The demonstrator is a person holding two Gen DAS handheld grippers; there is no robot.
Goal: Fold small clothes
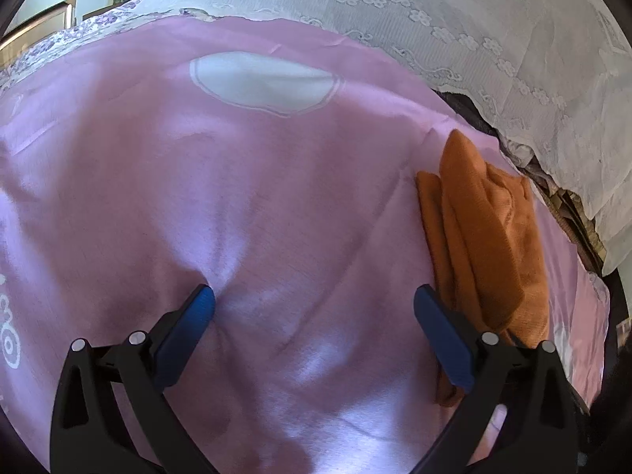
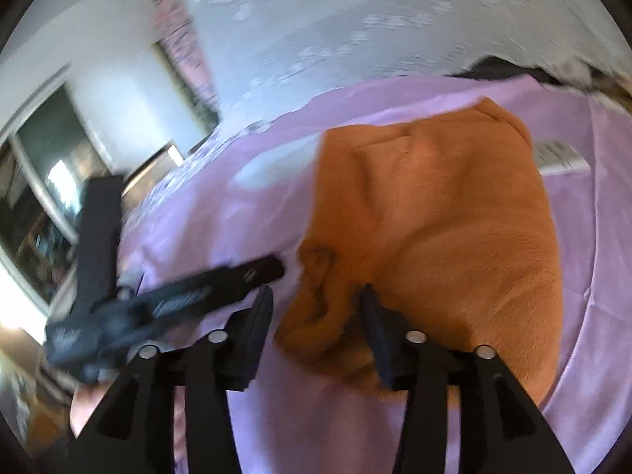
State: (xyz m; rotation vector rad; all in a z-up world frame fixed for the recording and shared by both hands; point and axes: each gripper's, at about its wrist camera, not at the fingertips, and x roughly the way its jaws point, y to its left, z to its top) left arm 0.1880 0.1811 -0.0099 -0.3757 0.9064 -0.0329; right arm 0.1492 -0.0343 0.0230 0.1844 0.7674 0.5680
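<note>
A pink sheet (image 1: 256, 205) covers the bed and serves as the working surface; it carries a pale oval patch (image 1: 264, 81) near its far edge and lies in soft wrinkles. Beyond the sheet's far edge runs a white lace cover (image 1: 454, 19) with flower motifs, and at the sheet's far left corner a purple floral bedspread (image 1: 98, 23) shows. Past that, the right wrist view, which is blurred, gives a white wall (image 2: 118, 91) and a dark window (image 2: 43, 181). The orange garment (image 1: 486, 229), folded, lies on the sheet's right side. The left gripper (image 1: 314, 300) hangs over the sheet with its jaws spread wide and nothing between them, its right finger just beside the garment. The right gripper (image 2: 316, 296) stands partly spread over the garment's bunched near edge, pads not pressing it.
</note>
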